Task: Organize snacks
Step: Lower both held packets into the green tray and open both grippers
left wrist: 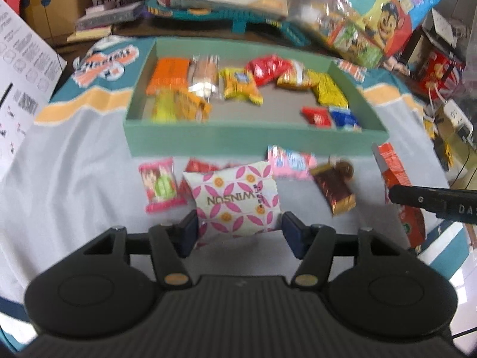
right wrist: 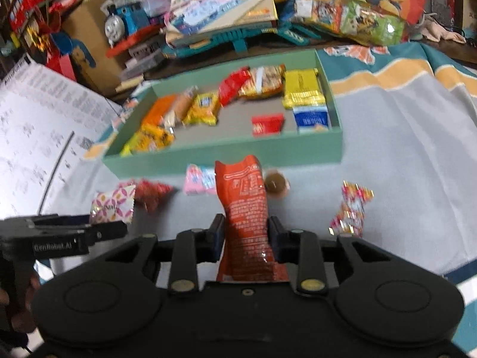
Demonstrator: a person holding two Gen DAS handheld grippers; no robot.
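Observation:
My left gripper [left wrist: 240, 231] is shut on a white packet with pink petals [left wrist: 237, 200], lifted off the cloth. My right gripper [right wrist: 245, 238] is shut on a tall orange-red packet [right wrist: 246, 208], which stands upright between its pads. The green tray [left wrist: 238, 140] lies ahead with several snacks in it: orange, yellow, red and blue packets. Loose on the cloth in front of the tray lie a pink and green candy [left wrist: 161, 185], a pink packet [left wrist: 290, 161], a brown bar [left wrist: 334, 188] and a round brown sweet [right wrist: 275, 183]. The orange-red packet [left wrist: 393, 167] and right gripper show at the left view's right edge.
A shiny pink and gold wrapper [right wrist: 351, 208] lies on the grey cloth to the right. A white printed sheet [right wrist: 38, 137] leans at the left. Toy boxes, a blue toy train [right wrist: 125, 24] and colourful bags crowd the back behind the tray.

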